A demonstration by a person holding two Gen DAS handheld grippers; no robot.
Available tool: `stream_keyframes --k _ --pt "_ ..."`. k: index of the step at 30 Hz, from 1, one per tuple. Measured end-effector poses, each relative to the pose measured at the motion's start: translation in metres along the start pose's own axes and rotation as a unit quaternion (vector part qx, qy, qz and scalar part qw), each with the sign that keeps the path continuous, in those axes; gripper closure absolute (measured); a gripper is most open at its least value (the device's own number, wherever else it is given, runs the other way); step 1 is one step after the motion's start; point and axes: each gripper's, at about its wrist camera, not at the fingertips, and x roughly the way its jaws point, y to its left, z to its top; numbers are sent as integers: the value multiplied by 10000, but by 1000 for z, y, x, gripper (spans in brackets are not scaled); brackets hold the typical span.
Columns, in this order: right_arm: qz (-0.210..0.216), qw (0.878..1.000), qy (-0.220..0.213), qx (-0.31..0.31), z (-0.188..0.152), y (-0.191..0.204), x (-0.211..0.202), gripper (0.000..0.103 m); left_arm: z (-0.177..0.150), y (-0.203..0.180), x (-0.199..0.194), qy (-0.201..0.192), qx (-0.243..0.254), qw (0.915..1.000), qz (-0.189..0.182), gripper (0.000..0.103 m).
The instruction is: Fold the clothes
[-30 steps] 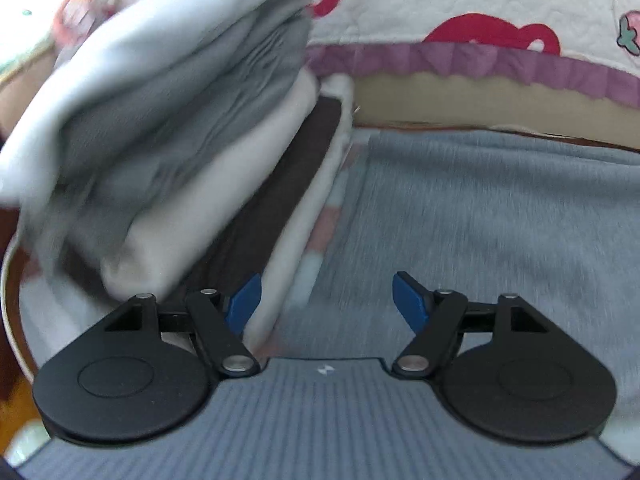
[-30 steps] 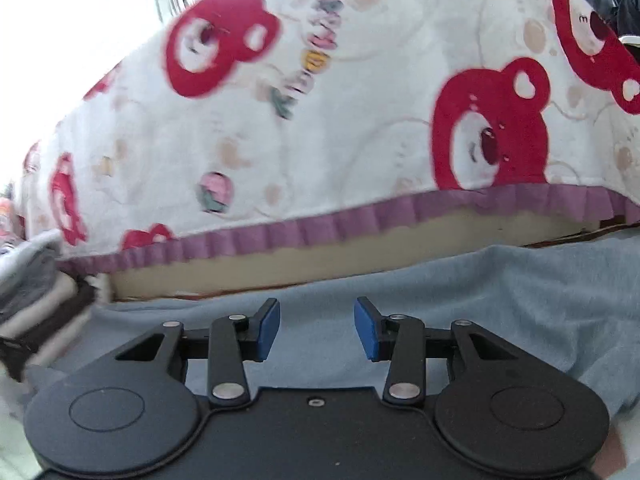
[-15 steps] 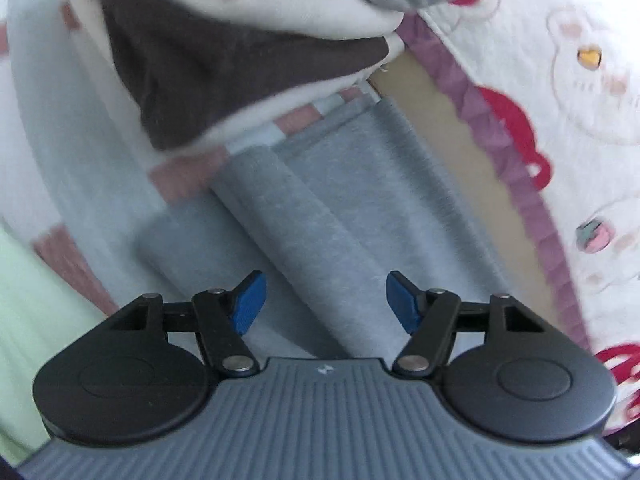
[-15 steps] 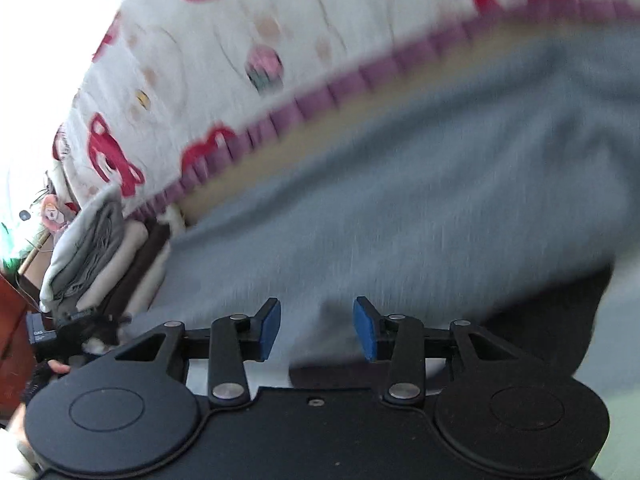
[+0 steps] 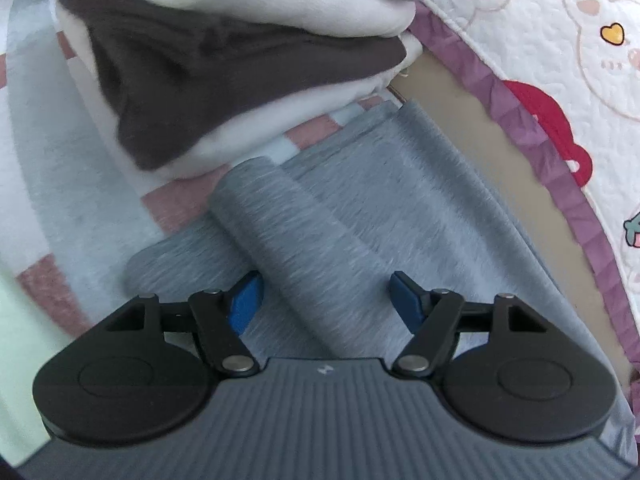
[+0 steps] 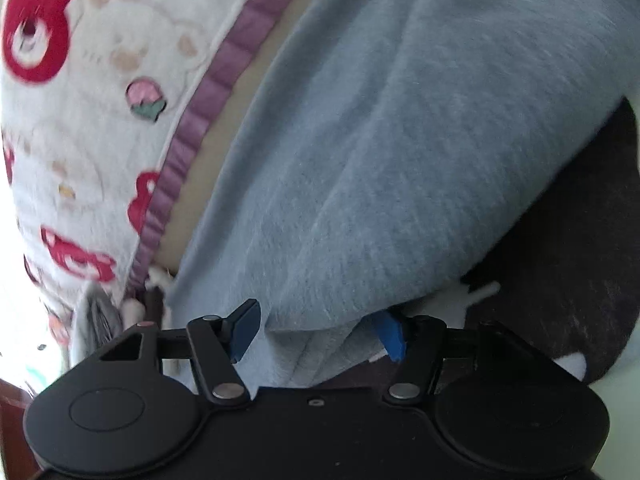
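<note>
A grey-blue garment [image 5: 400, 208] lies flat on a checked blanket, with a long folded strip [image 5: 280, 220] running toward my left gripper [image 5: 326, 304]. That gripper hovers low over the strip. Its jaws are closing with the strip between them, and the blue pads [image 5: 246, 304] stand clear of the cloth. In the right wrist view the same garment [image 6: 400, 140] fills the middle. My right gripper [image 6: 318, 330] is at its near edge with its jaws opening. The hem lies between them and drapes over the right pad [image 6: 390, 334].
A stack of folded clothes [image 5: 240, 52], grey, white and dark brown, sits just beyond the garment. A bear-print quilt [image 5: 580, 60] with a purple frill [image 6: 208, 92] borders it. A dark brown cloth [image 6: 560, 260] lies under the garment's right side.
Both views have rolled and both grippers have dropped toward the garment. The left jaws have narrowed slightly over the folded strip. The right jaws have widened at the garment's edge.
</note>
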Motion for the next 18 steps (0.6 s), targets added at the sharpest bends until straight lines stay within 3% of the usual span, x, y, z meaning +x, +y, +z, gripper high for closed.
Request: stream_keyframes --k 1,2,3,7,9,11,13,15,18 --pt "0 9999 -147 -50 0 0 -4 69 1 -5 -2 -69 162 9998 -73 101" --pt "-18 9995 -255 -162 3 0 -8 90 2 -9 -13 -345 247 9989 -215 101" --pt "-8 9992 -316 -256 7 2 -12 96 5 -13 -30 -695 336 9963 -367 101" --pt "775 9912 -911 -568 23 20 -46 97 10 -17 -71 -1255 618 9894 -390 100" --pt "980 9867 -1021 -802 24 29 -54 97 3 -16 -68 -1231 978 9874 -151 100" --pt "524 9892 -777 -1131 24 33 -42 97 -8 -12 -56 -1003 1114 9885 202 100" --pt "-86 9874 -482 -1507 21 33 -26 97 -17 1 -43 -729 824 9933 366 100" --pt "-428 9828 -317 -1770 16 33 -16 96 -23 9 -35 -576 724 9946 472 100" --pt "-622 9763 -235 -2059 19 39 -10 92 -26 13 -32 -498 728 9945 566 100"
